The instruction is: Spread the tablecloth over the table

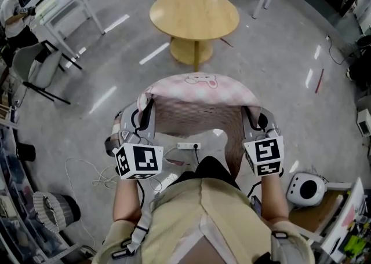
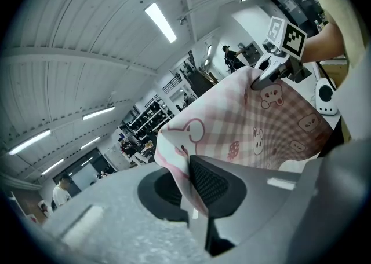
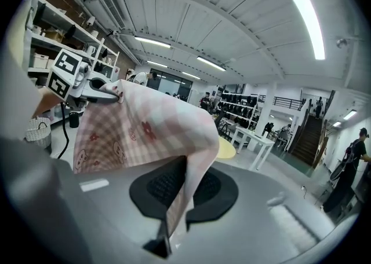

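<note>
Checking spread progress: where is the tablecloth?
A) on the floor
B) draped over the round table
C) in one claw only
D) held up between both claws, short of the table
D: left claw and right claw each pinch the tablecloth; the round table ahead is uncovered.

A round wooden worktop (image 1: 194, 14) stands far ahead at the middle, on a thick round pedestal (image 1: 194, 51) that rests on the glossy grey floor (image 1: 272, 77). Near on the floor lies a white power strip (image 1: 188, 146), with loose white cable (image 1: 87, 173) to its left and a round white device (image 1: 306, 189) at the near right. A grey chair (image 1: 35, 69) stands at the left.
</note>
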